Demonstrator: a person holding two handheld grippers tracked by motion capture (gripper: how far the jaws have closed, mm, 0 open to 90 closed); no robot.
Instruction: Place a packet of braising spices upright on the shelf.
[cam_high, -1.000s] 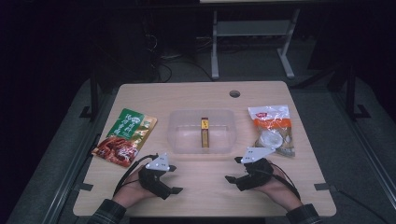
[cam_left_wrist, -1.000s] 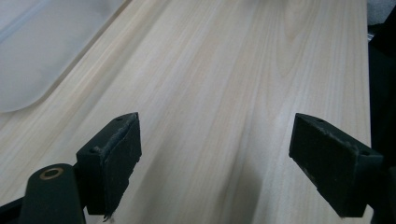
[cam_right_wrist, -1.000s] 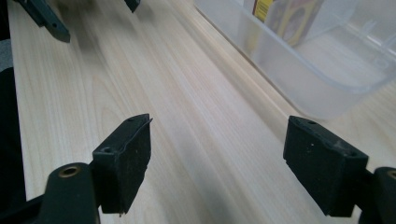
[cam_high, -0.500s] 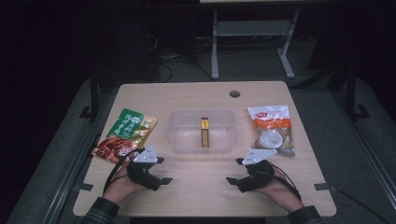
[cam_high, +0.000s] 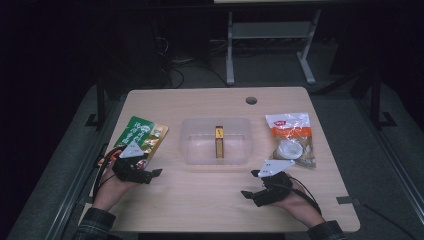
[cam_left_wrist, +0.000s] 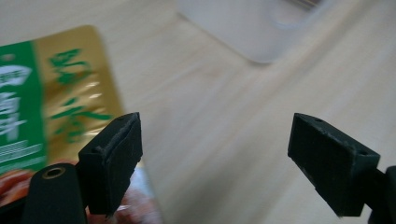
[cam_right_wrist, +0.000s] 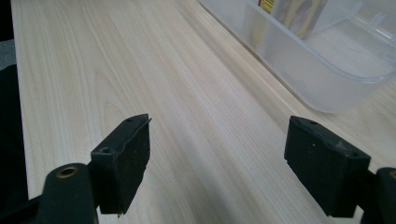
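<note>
Now my left gripper (cam_high: 150, 173) sits at the near edge of the green-and-gold foil food pouch (cam_high: 138, 138), which lies flat on the pale wooden worktop (cam_high: 200, 200), left of the clear plastic tub (cam_high: 216, 142). Its fingers (cam_left_wrist: 112, 163) are spread, pinching nothing. I judge one finger should slip under the pouch's edge before squeezing. Right gripper (cam_high: 255, 184) rests with fingers spread, nothing between them.

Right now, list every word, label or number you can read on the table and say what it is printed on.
None can be read.
Green and gold packet: large green characters on gold, too blurred to read.
White and orange bag: red label, too small to read.
Small box in the clear tub: red and yellow label, too small to read.
</note>
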